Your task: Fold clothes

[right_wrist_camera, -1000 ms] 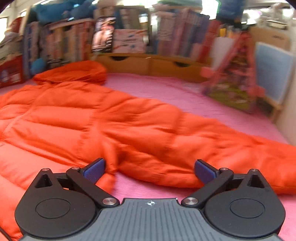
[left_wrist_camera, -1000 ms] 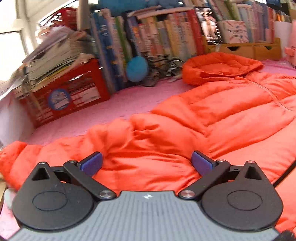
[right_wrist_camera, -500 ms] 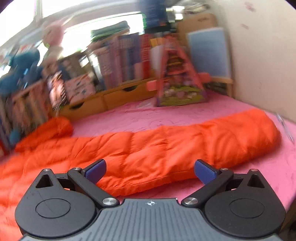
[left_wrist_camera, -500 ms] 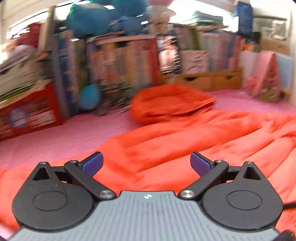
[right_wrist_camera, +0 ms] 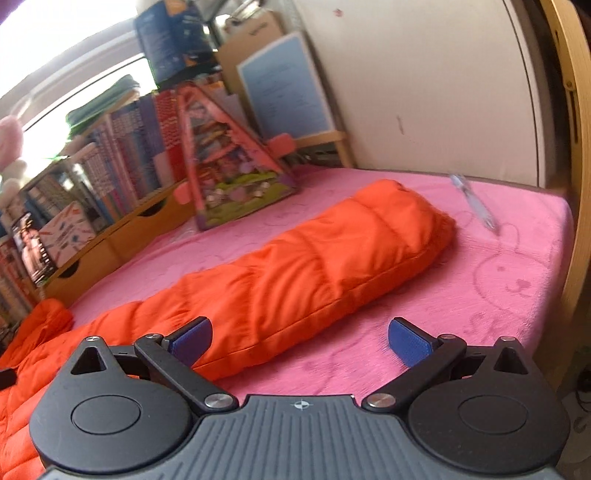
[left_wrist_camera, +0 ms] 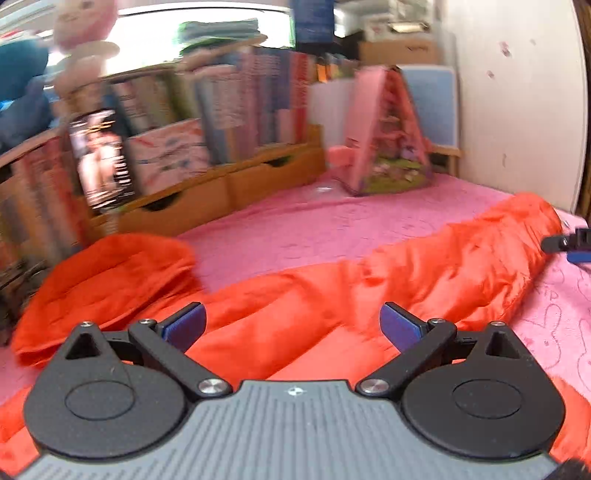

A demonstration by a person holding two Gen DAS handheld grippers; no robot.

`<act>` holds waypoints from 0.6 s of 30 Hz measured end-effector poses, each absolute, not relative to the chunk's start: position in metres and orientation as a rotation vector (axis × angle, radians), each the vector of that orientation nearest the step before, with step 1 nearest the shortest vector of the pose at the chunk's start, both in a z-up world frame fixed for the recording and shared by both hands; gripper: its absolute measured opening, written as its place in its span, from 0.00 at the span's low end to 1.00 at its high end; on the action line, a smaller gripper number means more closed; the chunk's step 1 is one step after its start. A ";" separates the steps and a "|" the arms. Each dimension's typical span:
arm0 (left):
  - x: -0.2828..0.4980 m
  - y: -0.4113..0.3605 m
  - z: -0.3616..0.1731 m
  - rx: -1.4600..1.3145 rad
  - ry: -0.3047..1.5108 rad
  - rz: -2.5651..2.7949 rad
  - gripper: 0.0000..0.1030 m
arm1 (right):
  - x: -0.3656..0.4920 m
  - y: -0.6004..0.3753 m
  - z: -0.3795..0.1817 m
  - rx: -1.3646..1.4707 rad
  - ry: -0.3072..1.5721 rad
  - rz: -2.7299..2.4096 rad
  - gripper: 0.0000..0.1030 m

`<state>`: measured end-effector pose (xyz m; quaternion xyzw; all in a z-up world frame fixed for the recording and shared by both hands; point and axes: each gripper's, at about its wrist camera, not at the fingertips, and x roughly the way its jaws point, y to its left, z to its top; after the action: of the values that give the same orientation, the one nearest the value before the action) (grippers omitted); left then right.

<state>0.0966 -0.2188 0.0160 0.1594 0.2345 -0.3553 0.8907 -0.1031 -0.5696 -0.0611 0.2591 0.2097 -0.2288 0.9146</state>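
Orange puffer jacket (left_wrist_camera: 303, 295) is spread flat across the pink blanket (left_wrist_camera: 317, 229), and it fills most of both views. Far left in the left wrist view, the hood (left_wrist_camera: 107, 273) is bunched up near the wooden drawer units (left_wrist_camera: 221, 192) under the row of books (left_wrist_camera: 229, 107), with a pink plush toy (left_wrist_camera: 86, 29) perched up top. The left gripper (left_wrist_camera: 293, 325) hangs over the body of the jacket with its blue pads (left_wrist_camera: 186, 325) spread wide and nothing between them, so it's fully released. Whether it actually touches the fabric, can't tell. Further right, the sleeve (left_wrist_camera: 469, 258) runs out toward the wall, and a bit of the right gripper (left_wrist_camera: 570, 245) pokes in at the right edge just beside the cuff end.

In the right wrist view, the jacket body sits at the near left and the sleeve (right_wrist_camera: 314, 273) stretches diagonally to the far right, lying flat and puffy. The right gripper (right_wrist_camera: 301, 341) is wide open too, holding nothing, with its left pad over the sleeve's near edge and its right pad over bare blanket (right_wrist_camera: 480, 295). Behind the sleeve is a pink triangular toy house (right_wrist_camera: 229, 166), and a pen (right_wrist_camera: 476, 208) lies on the blanket at the far right, apart from the cuff. It's a bit blurry overall.
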 end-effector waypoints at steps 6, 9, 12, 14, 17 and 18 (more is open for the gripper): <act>0.107 -0.262 -0.011 0.424 0.549 -0.705 0.99 | -0.097 -0.584 -0.068 0.533 0.415 -0.478 1.00; 0.122 -0.276 -0.024 0.444 0.585 -0.638 1.00 | -0.093 -0.579 -0.069 0.483 0.422 -0.491 1.00; 0.144 -0.282 -0.026 0.377 0.635 -0.584 1.00 | -0.090 -0.575 -0.071 0.438 0.434 -0.491 1.00; 0.157 -0.288 -0.027 0.355 0.652 -0.548 1.00 | -0.088 -0.573 -0.071 0.414 0.446 -0.490 1.00; 0.170 -0.295 -0.032 0.359 0.641 -0.524 1.00 | -0.087 -0.572 -0.071 0.399 0.453 -0.489 1.00; 0.173 -0.297 -0.032 0.349 0.646 -0.517 1.00 | -0.088 -0.573 -0.071 0.405 0.448 -0.486 1.00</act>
<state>0.1733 -0.2971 -0.0321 0.1686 0.3122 -0.2498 0.9009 -0.0880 -0.5727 -0.0710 0.1977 0.2185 -0.2368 0.9258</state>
